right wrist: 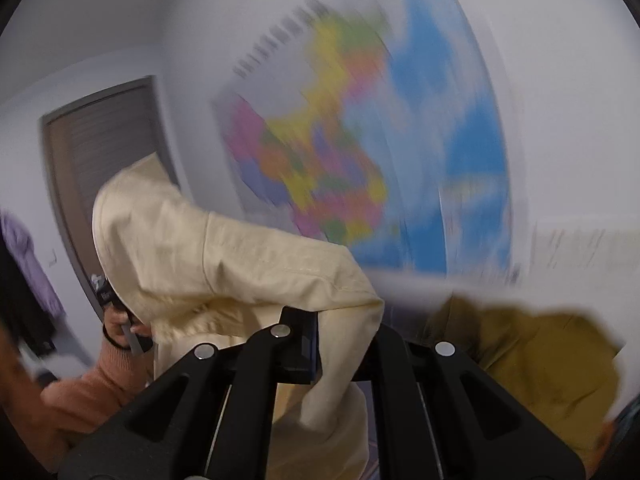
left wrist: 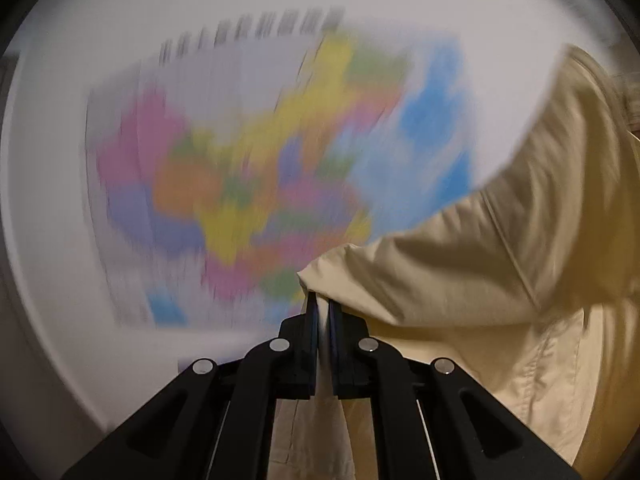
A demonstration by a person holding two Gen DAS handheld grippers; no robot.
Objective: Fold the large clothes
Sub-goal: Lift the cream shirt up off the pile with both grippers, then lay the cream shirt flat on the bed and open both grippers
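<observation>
The left tool [left wrist: 322, 300] pinches a corner of the cream garment [left wrist: 500, 248], and the right tool [right wrist: 344, 312] is closed on another part of it, so it hangs lifted before the far wall map [left wrist: 248, 152]. Folding looks barely begun: no fold shows, and it must still be spread flat.

Blurred colourful wall map [left wrist: 256, 168]; brown door [right wrist: 108, 152]; mustard cloth [right wrist: 552, 360].

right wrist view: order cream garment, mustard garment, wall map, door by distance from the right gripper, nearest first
1. cream garment, clamped in the right gripper
2. mustard garment, lower right
3. wall map and door: both in the background, too close to call
</observation>
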